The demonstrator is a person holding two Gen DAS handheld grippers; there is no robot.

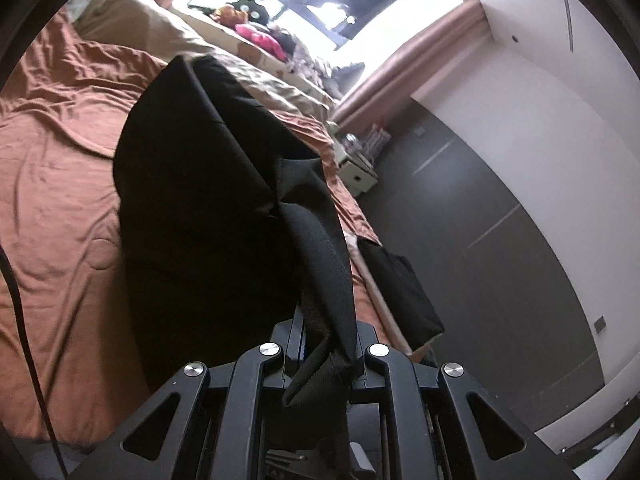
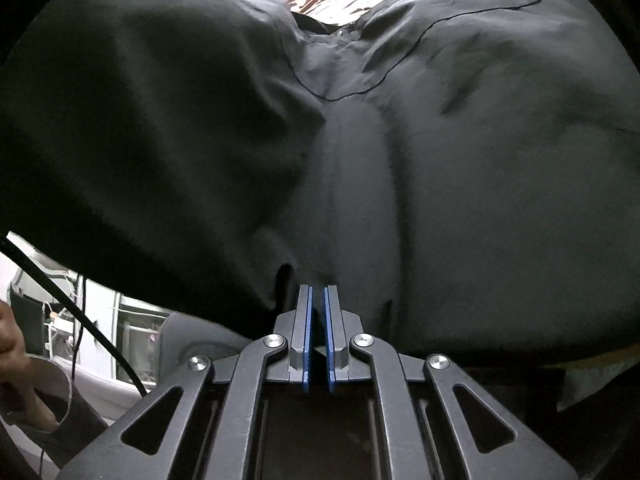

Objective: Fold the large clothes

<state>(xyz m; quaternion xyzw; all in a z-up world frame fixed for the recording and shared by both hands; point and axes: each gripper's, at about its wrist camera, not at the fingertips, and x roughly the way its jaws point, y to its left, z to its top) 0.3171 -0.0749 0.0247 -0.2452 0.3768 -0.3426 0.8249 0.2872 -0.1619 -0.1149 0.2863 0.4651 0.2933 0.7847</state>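
A large black garment point(image 1: 200, 200) hangs lifted over a bed with a rust-orange sheet point(image 1: 60, 140). My left gripper point(image 1: 324, 332) is shut on a bunched black edge of it, and the cloth drapes over and between the fingers. In the right wrist view the same dark garment point(image 2: 440, 160) fills nearly the whole frame, with a seam and a placket near the top. My right gripper point(image 2: 318, 300) is shut on a fold of the garment; the blue pads point(image 2: 307, 320) stand almost together with cloth between their tips.
A beige duvet point(image 1: 168, 28) and a windowsill with toys point(image 1: 260, 36) lie beyond the bed. A white bedside cabinet point(image 1: 356, 168) stands by the dark floor point(image 1: 500, 240). A black cable point(image 2: 80, 312) and a person's hand point(image 2: 12, 340) show at the lower left.
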